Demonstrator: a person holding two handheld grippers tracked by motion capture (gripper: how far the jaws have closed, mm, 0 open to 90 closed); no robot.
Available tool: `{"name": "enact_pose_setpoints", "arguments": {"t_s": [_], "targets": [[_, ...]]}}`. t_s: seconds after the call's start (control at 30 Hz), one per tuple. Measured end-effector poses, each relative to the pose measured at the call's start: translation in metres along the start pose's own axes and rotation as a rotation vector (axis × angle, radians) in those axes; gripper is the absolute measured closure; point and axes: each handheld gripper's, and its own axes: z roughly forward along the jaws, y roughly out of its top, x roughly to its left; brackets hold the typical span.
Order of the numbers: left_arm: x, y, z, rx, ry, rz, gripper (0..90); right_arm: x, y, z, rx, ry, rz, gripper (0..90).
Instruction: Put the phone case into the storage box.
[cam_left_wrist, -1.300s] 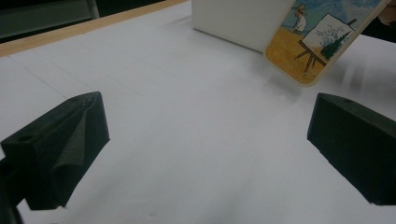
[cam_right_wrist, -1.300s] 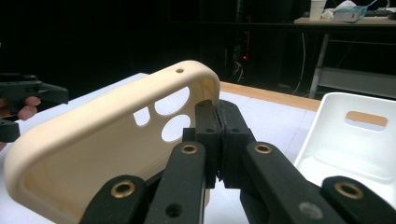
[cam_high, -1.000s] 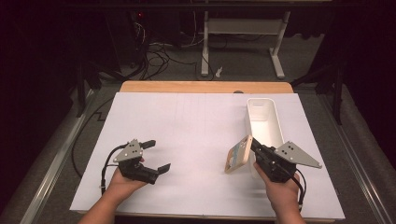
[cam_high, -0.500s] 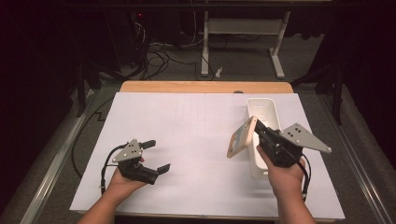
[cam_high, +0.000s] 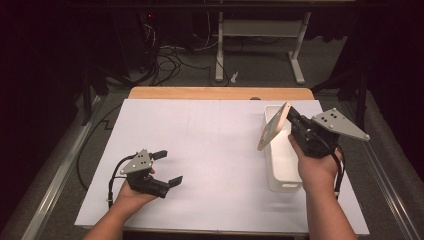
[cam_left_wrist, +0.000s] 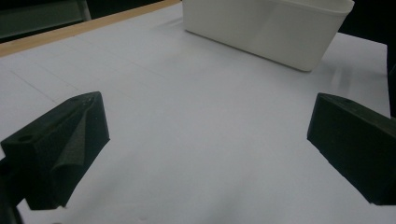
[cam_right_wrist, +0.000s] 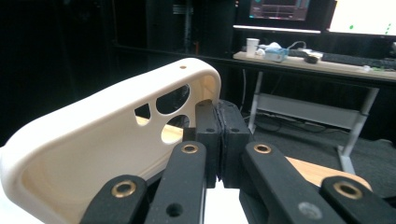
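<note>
Cream plastic phone case w/ camera cutouts (cam_high: 273, 127) is hanging tilted in the air above the white rectangular plastic bin (cam_high: 282, 165), its edge pinched by the right claw (cam_high: 291, 116), jaws fully closed on it. Bin is sitting on the white-covered bench (cam_high: 210, 145), right side. Left claw (cam_high: 167, 167) is resting on the bench, well apart, gaping wide w/ nothing in it.

The high view looks forward and down from above the person's side, taking in the whole white table sheet (cam_high: 210, 150). The left gripper view sits low and close over that sheet (cam_left_wrist: 196, 140), facing the white bin (cam_left_wrist: 266, 28), which the high view shares (cam_high: 282, 170). The right gripper view looks level, out toward a desk (cam_right_wrist: 317, 65) beyond.
</note>
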Motion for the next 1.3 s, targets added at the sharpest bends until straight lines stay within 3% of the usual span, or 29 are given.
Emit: {"name": "enact_pose_setpoints", "arguments": {"t_s": [0.37,0.63,1.3], "targets": [[0.0,0.0,0.0,-0.002,-0.002,-0.001,0.2,-0.026,0.005,0.01,0.009,-0.097,0.023,90.0],[0.0,0.0,0.0,-0.002,-0.004,-0.003,0.2,-0.04,0.003,0.03,0.037,-0.201,0.058,90.0],[0.0,-0.002,0.001,0.007,-0.01,-0.003,0.2,-0.049,-0.022,0.09,0.106,-0.445,0.144,89.8]]}}
